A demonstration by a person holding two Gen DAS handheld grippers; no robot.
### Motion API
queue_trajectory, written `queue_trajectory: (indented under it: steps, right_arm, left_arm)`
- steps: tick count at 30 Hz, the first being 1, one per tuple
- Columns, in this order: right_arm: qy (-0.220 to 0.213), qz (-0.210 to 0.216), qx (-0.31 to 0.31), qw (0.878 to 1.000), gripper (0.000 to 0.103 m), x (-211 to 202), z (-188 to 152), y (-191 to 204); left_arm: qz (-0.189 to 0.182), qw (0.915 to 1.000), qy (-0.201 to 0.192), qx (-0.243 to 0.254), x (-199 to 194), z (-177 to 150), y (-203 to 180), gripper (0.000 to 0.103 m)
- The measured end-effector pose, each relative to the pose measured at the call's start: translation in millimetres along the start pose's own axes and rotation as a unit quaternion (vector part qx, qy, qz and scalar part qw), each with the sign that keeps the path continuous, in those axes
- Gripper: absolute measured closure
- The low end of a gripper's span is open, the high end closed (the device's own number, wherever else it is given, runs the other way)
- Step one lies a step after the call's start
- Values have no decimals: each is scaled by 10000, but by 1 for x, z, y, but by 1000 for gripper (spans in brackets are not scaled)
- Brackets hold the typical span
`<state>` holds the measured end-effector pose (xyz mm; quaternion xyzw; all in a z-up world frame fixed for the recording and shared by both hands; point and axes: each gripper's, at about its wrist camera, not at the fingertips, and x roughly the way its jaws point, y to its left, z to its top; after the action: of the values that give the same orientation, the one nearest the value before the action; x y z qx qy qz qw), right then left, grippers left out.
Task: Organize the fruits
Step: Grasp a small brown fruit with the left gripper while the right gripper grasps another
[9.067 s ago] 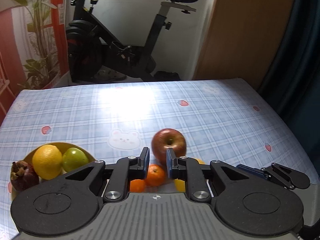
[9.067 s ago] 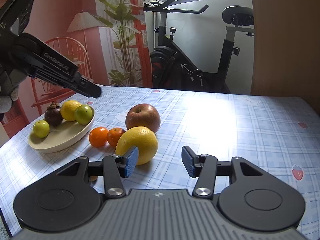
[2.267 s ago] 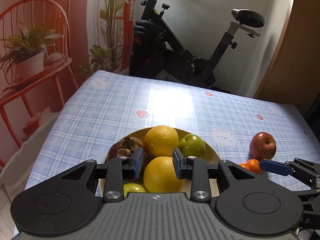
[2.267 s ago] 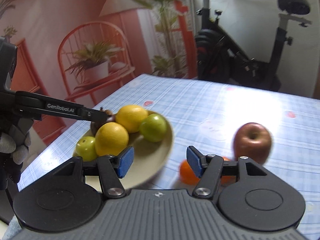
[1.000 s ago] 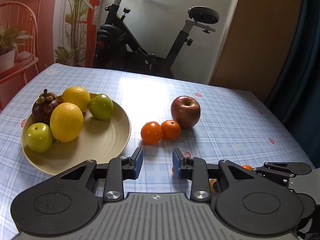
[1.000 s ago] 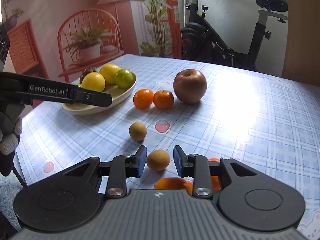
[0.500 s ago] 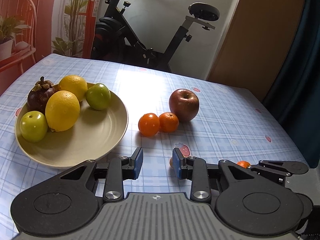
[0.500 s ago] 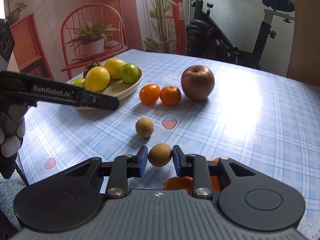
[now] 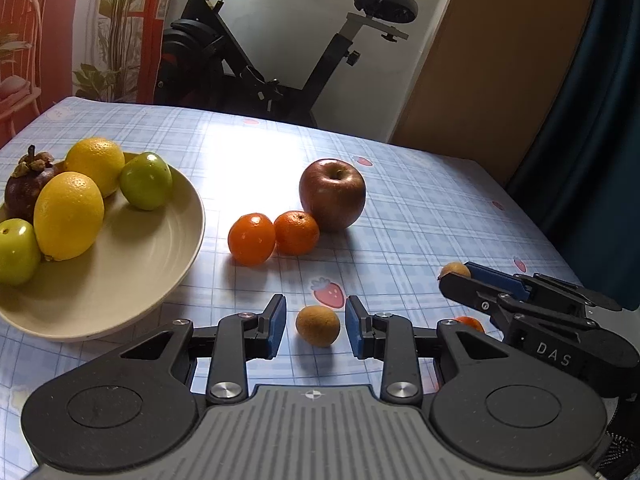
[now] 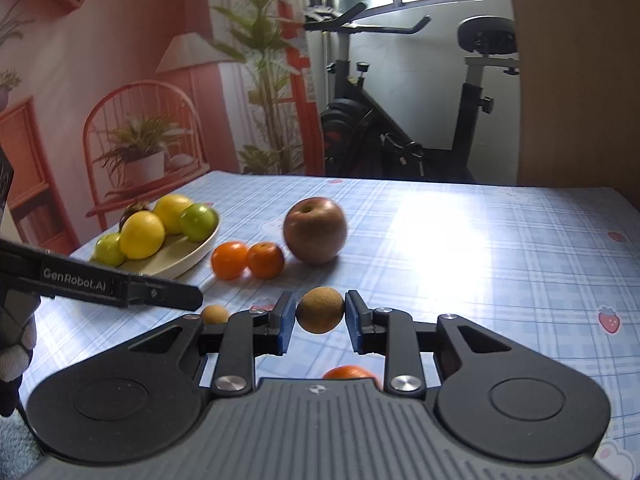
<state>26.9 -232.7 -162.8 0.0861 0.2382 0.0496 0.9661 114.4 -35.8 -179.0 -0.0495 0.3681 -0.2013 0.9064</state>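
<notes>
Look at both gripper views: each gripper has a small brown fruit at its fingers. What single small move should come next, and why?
Probably close the left gripper on the small brown fruit between its open fingers: it sits on the tablecloth, untouched, with gaps on both sides. The right gripper is already shut on its own brown fruit, so both could then go to the plate.

Both handheld tools are showing the same build: a grey ribbed housing carrying a small crosshair mark, two black round-ended plates at its sides, and black linkage arms fastened with silver screws. The left gripper (image 9: 316,326) and the right gripper (image 10: 320,322) are wearing blue pads on their jaws. White lettering is reading "GenRobot.AI" along one black finger and "DAS" on the other tool. A knitted glove (image 10: 14,344), grey with dark parts, is covering the person's hand.
</notes>
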Motion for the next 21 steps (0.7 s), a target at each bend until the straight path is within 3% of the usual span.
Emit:
queue_trajectory:
  steps: [11,21]
  right_arm:
    - [-69,330,725,9968,74,0,-9,-26]
    - [-58,523,750,9958,74,-2,-12,-26]
  left_arm:
    - [154,9994,300,68,22,1,-8,69]
    - [329,9986,309,263,24,-2,-15,73]
